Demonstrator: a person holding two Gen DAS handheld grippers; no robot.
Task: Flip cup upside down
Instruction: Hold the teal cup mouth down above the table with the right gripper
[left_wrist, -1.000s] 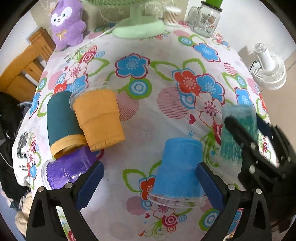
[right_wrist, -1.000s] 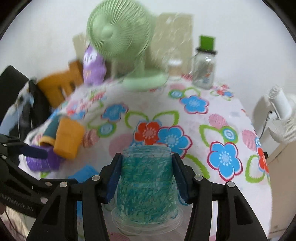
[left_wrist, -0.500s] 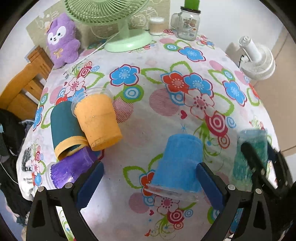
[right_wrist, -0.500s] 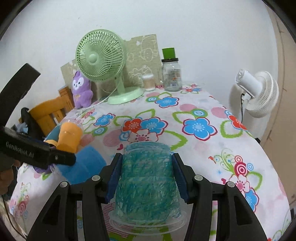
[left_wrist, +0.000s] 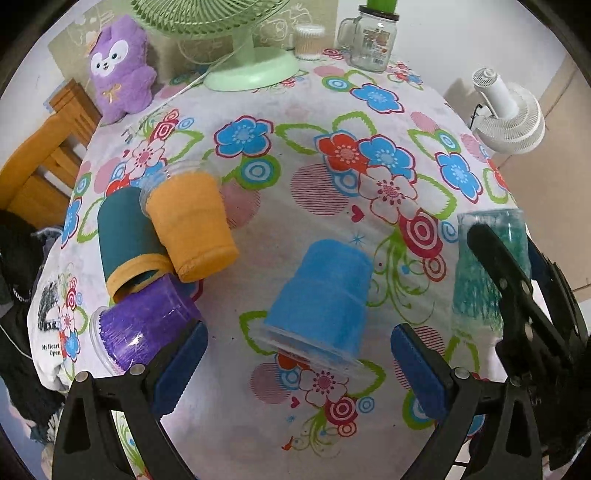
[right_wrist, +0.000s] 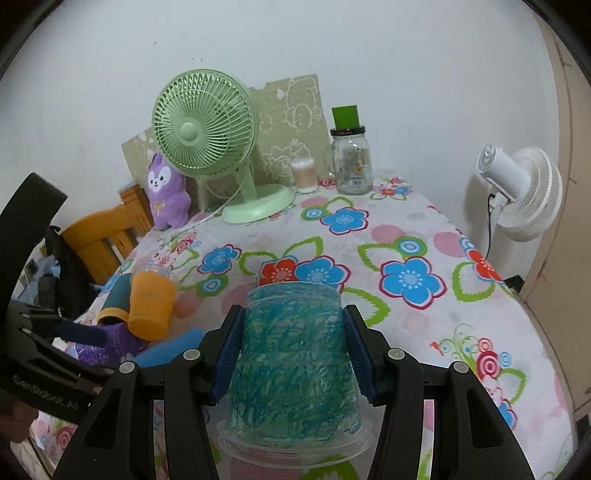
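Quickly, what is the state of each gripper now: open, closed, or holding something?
Left gripper: open, holding nothing; the blue cup stands between its fingers.
Right gripper: closed on the teal cup.

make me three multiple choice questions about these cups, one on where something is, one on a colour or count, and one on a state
1. Where is the blue cup?
A. on the tablecloth, ahead of the left gripper, between its open jaws
B. stacked on the orange cup
C. beside the glass jar

2. What colour is the cup held by the right gripper?
A. orange
B. purple
C. teal green

3. How does the teal cup stand?
A. on its side
B. upside down, rim at the bottom
C. upright, rim at the top

Answers:
1 A: the left wrist view shows it standing on the floral tablecloth with a blue jaw pad off to either side, neither touching it.
2 C: the right wrist view shows a clear cup scribbled teal green between the jaws.
3 B: its wide clear rim is lowest, and its narrow closed base is on top.
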